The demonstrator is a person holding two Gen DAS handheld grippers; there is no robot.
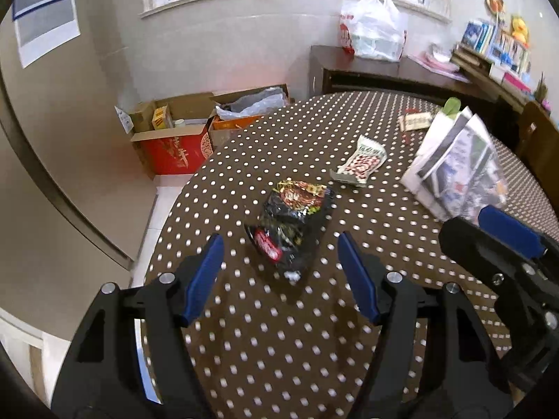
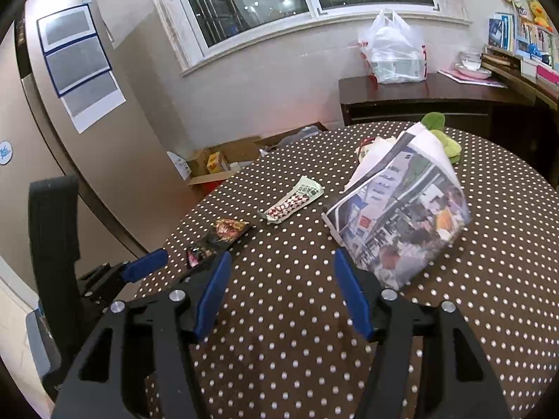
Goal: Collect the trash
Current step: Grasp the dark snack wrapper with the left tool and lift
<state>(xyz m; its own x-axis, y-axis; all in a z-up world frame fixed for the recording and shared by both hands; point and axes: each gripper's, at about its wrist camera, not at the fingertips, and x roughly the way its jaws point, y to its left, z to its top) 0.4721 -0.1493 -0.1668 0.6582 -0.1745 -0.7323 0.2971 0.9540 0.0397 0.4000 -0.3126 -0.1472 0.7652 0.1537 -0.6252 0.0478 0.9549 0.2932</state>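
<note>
Polka-dotted brown cloth covers the round bench (image 1: pixel 279 349), with a window and cardboard boxes (image 1: pixel 195 129) behind it. We hold our left tongs (image 1: pixel 279 255) open and empty above the bench, a crumpled black snack wrapper (image 1: pixel 291 223) lying just beyond their blue fingertips. Further back rests a white-and-red wrapper (image 1: pixel 360 166). Our right tongs (image 2: pixel 281 272) also stand open with nothing between them, their right finger just beside a folded newspaper bag (image 2: pixel 401 216).

Bare bench (image 1: pixel 279 331) lies lower centre, open to pass. The newspaper bag (image 2: pixel 401 216) blocks the right; the black wrapper (image 1: pixel 293 223) lies centre.
</note>
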